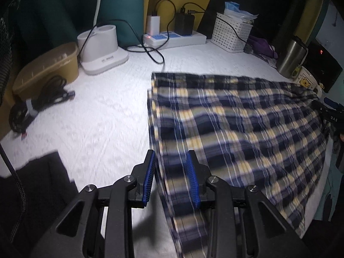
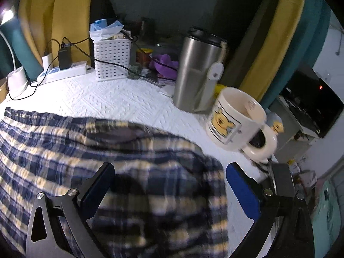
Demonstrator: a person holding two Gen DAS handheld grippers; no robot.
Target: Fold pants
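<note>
White tabletop (image 1: 103, 111) bears plaid pants (image 1: 236, 124); right claw (image 2: 169, 185) spread wide.

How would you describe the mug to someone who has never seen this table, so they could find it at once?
Start at the plaid pants on the white table. Past their right-hand end stands a tall steel flask; the mug sits beside it, cream with a yellow cartoon picture, short and open-topped.

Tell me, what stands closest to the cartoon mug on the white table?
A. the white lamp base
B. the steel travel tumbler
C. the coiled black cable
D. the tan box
B: in the right wrist view the steel travel tumbler stands right beside the cartoon mug.
</note>
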